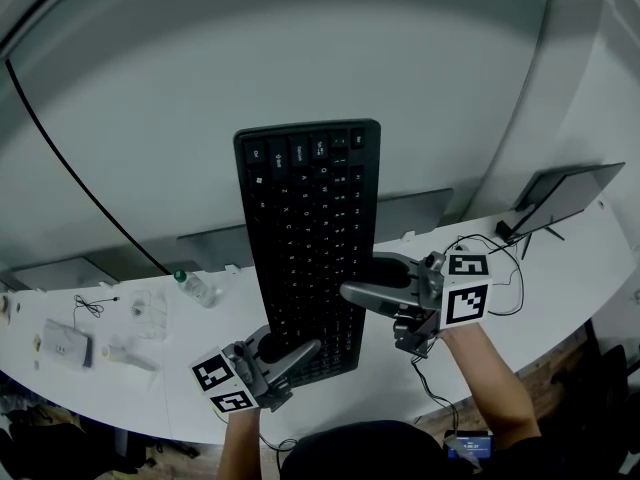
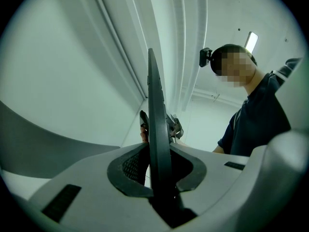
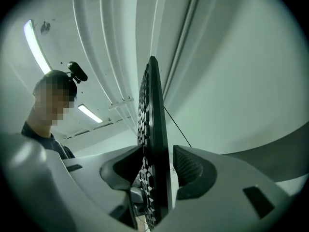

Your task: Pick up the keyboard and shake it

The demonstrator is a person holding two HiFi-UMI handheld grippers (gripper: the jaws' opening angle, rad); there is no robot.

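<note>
Nearest the head camera, the left gripper (image 1: 303,352) is clamped tight on the lower end of the black keyboard (image 1: 310,218), which is held upright above the table. Just beyond, the right gripper (image 1: 362,276) straddles its side edge, jaws parted, with a gap at one pad. Below curves a white table (image 1: 580,253) with a bottle (image 1: 195,286), and a grey wall stands behind. Only the gripper views show a ceiling light (image 3: 36,46).
</note>
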